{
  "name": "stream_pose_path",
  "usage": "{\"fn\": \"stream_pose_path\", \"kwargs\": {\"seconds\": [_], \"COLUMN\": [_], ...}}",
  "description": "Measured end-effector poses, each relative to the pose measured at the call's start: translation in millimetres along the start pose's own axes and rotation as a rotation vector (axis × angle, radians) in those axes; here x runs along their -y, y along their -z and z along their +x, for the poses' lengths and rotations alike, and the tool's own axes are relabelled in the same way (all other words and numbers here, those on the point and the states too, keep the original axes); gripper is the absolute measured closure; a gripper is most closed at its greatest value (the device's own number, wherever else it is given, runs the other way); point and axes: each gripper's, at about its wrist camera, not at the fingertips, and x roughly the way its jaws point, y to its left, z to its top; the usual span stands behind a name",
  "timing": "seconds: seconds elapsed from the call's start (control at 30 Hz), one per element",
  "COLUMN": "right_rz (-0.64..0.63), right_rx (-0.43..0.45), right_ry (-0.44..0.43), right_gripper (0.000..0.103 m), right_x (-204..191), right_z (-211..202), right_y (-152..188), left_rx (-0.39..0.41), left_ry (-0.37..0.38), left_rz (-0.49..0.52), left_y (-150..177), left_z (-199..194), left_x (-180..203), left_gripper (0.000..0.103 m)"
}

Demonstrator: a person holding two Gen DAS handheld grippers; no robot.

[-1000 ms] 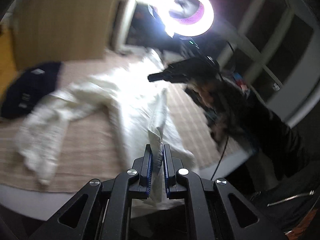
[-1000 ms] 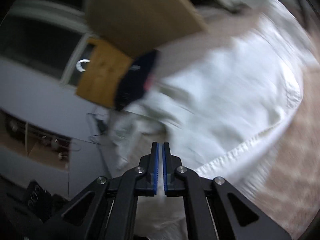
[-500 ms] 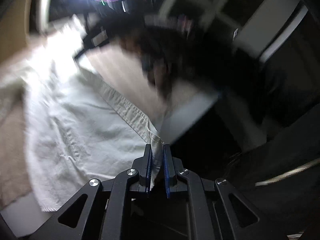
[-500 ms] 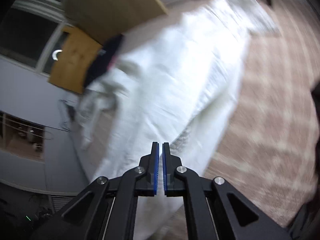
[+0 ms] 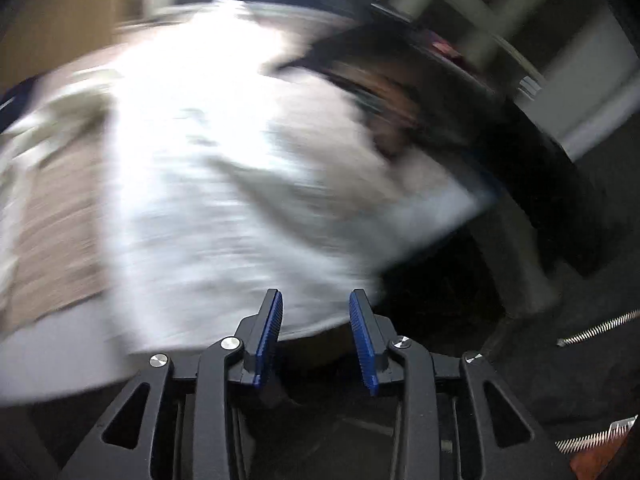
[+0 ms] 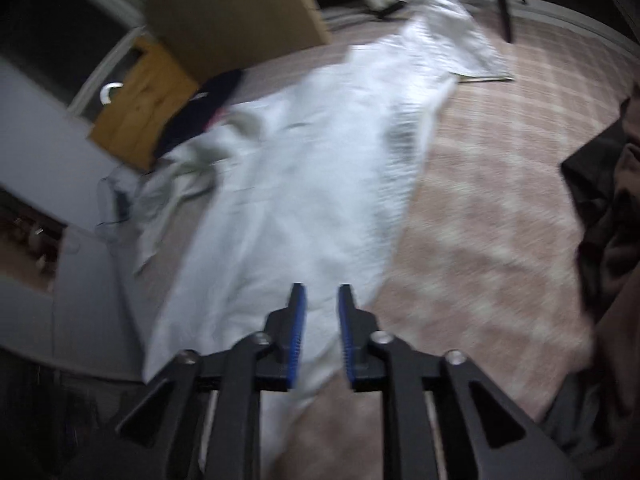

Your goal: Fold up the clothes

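Left gripper (image 5: 316,312): jaws parted wide, nothing between the blue pads; the near edge of the white garment (image 5: 224,184) lies just past the tips. Right gripper (image 6: 322,308): jaws parted a little less, also holding nothing, with white cloth directly under and beyond the tips.

Landmark = the white garment (image 6: 320,184). It lies spread on the pinkish checked cover (image 6: 492,200) of a bed or table. In the right wrist view its long axis runs straight away from the right gripper, near end at the tips, far end pointing toward the top right, where it narrows to a flap. On its left side, looser off-white cloth (image 6: 188,184) bunches up; past that, a dark garment (image 6: 208,108) sits by the tan boards (image 6: 224,12). To its right, bare cover, then dark fabric (image 6: 608,208) at the frame edge.

Left wrist view is badly blurred: the garment fills the middle, a person's dark sleeve (image 5: 460,120) beyond its right side.

Judgement: both grippers are at the garment's near end, the right more squarely over cloth, the left at its edge. Blur hides whether it is already doubled over, so the fold stage can't be told.
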Motion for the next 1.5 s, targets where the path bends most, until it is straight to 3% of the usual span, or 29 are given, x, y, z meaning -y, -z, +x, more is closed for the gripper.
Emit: {"fn": "stream_pose_path", "kwargs": {"seconds": [0.07, 0.13, 0.2, 0.27, 0.4, 0.47, 0.5, 0.6, 0.7, 0.77, 0.87, 0.9, 0.97, 1.03, 1.17, 1.3, 1.37, 1.5], "right_rz": [-0.022, -0.034, -0.017, 0.028, 0.119, 0.150, 0.157, 0.158, 0.160, 0.173, 0.173, 0.163, 0.149, 0.132, 0.058, 0.015, -0.002, -0.047], "right_rx": [0.000, -0.006, -0.029, -0.061, -0.097, -0.095, -0.093, -0.079, -0.063, -0.060, -0.024, 0.001, 0.041, 0.062, 0.053, 0.020, -0.024, -0.105], "right_ry": [-0.041, -0.057, -0.042, -0.025, -0.010, 0.005, 0.013, 0.032, 0.019, 0.005, 0.059, 0.073, 0.105, 0.149, 0.191, 0.175, 0.161, 0.134], "right_gripper": [0.065, 0.064, 0.064, 0.064, 0.064, 0.064, 0.064, 0.064, 0.064, 0.064, 0.064, 0.064, 0.064, 0.063, 0.053, 0.052, 0.052, 0.052], "right_x": [-17.6, -32.5, -40.5, -41.5, -38.2, -36.0, -36.0, -39.6, -45.4, -44.0, -46.2, -45.8, -39.1, -28.1, 0.6, 30.6, 43.0, 59.4], "right_z": [-6.4, -5.3, 3.0, 12.8, 29.7, 32.2, 30.8, 21.6, 15.5, 12.4, 0.6, -7.7, -23.5, -35.2, -46.1, -23.2, -4.2, 34.5], "right_y": [19.5, 45.8, 72.9, 98.2, 130.1, 137.1, 138.7, 138.5, 134.3, 129.0, 108.1, 98.0, 75.2, 47.7, -11.5, -60.1, -73.5, -90.4], "left_rx": [0.025, 0.029, 0.001, -0.039, -0.123, -0.166, -0.178, -0.130, -0.075, -0.096, -0.090, -0.088, -0.084, -0.062, -0.031, -0.015, -0.040, -0.101], "left_ry": [-0.056, -0.094, -0.074, -0.036, -0.050, -0.034, -0.018, 0.064, 0.069, 0.018, -0.025, -0.040, -0.068, -0.061, -0.005, 0.030, 0.039, -0.040], "left_rz": [-0.115, -0.178, -0.211, -0.215, -0.145, -0.126, -0.124, -0.136, -0.140, -0.130, -0.075, -0.057, -0.020, 0.058, 0.183, 0.270, 0.266, 0.302], "left_y": [3.3, 5.6, 4.4, -0.4, -4.1, -6.3, -6.9, -8.6, -4.2, -1.4, -5.6, -7.1, -9.9, -18.5, -30.9, -38.1, -32.8, -11.6], "left_z": [-13.4, -15.7, -2.3, 18.7, 54.9, 72.7, 73.0, 44.7, 14.9, 16.7, 11.6, 9.9, 6.5, 4.7, 24.7, 52.4, 69.3, 93.1], "left_x": [-43.0, -76.8, -97.1, -103.9, -97.7, -92.8, -93.4, -97.9, -112.1, -121.6, -115.7, -113.7, -109.7, -82.9, -17.1, 42.7, 58.9, 79.6], "left_gripper": [0.061, 0.061, 0.061, 0.061, 0.062, 0.079, 0.099, 0.100, 0.097, 0.097, 0.097, 0.093, 0.076, 0.067, 0.062, 0.062, 0.062, 0.062]}}
